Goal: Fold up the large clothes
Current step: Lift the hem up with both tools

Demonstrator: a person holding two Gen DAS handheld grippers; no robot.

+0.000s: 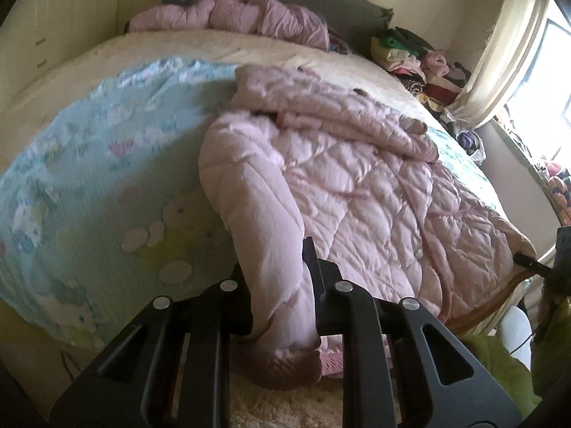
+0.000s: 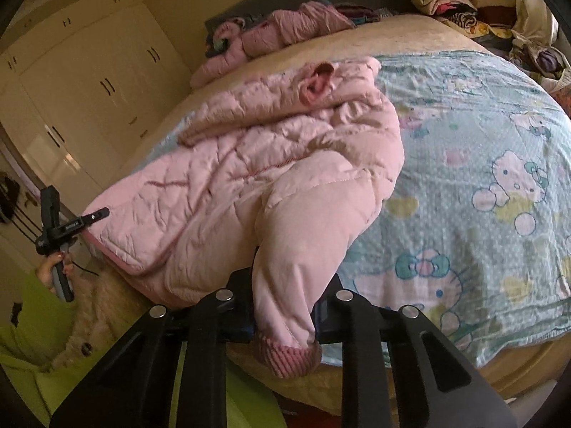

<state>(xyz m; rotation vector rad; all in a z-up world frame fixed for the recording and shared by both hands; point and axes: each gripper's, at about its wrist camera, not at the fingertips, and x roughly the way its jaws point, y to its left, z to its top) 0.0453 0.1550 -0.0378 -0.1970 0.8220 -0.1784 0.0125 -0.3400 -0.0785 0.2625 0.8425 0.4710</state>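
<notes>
A pink quilted jacket lies spread on a blue cartoon-print sheet on the bed. My left gripper is shut on one sleeve near its cuff, at the near bed edge. My right gripper is shut on the other sleeve, whose ribbed cuff hangs between the fingers. The jacket body stretches away from it, with a cuff opening at the far end. The left gripper also shows in the right wrist view, at the jacket's hem.
A second pink garment lies by the headboard. A pile of clothes sits at the far bedside, near a curtain. Cream wardrobes line the wall. A fluffy rug lies below the bed edge.
</notes>
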